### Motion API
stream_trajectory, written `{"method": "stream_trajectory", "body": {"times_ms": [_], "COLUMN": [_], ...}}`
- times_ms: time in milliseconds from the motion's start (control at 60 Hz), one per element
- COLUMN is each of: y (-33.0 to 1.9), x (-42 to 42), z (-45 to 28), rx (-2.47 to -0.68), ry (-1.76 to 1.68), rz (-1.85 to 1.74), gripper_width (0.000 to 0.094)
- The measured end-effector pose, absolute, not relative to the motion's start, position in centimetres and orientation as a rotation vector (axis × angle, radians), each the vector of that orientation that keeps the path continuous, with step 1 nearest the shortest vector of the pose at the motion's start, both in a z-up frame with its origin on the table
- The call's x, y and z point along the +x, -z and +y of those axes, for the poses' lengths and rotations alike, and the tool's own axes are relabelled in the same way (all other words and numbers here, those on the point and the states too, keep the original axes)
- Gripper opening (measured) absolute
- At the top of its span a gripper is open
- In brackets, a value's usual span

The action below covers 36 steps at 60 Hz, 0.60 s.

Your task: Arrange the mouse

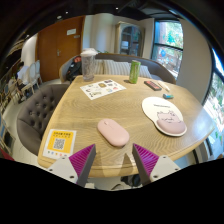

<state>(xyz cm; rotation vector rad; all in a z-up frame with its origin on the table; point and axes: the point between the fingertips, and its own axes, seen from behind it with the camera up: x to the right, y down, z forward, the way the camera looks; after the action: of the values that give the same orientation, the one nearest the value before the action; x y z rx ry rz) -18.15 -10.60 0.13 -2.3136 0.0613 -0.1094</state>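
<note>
A pale pink mouse point(113, 132) lies on the round wooden table point(90, 112), just ahead of my fingers and a little left of the gap's middle. To its right a white mouse mat point(160, 110) lies on the table with a second pinkish mouse point(171, 124) on its near end. My gripper point(108, 160) is open and empty, held above the table's near edge, its magenta pads point(83, 159) spread wide apart.
A yellow QR card point(59, 142) lies at the near left. A clear pitcher point(88, 64), a green cup point(134, 71), a paper sheet point(102, 88) and small items point(154, 85) stand farther back. Grey chairs point(33, 105) ring the table.
</note>
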Motion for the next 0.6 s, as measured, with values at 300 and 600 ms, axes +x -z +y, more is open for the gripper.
{"method": "stream_trajectory", "body": {"times_ms": [300,600], "y": [1.7,1.5], "x": [-16.0,-15.6], "z": [-5.1,-1.4], "rx": [-2.231,-2.136], "ry": [-0.010,-0.056], "rz": [0.023,0.001], "gripper_width": [0.0746,0.0470]}}
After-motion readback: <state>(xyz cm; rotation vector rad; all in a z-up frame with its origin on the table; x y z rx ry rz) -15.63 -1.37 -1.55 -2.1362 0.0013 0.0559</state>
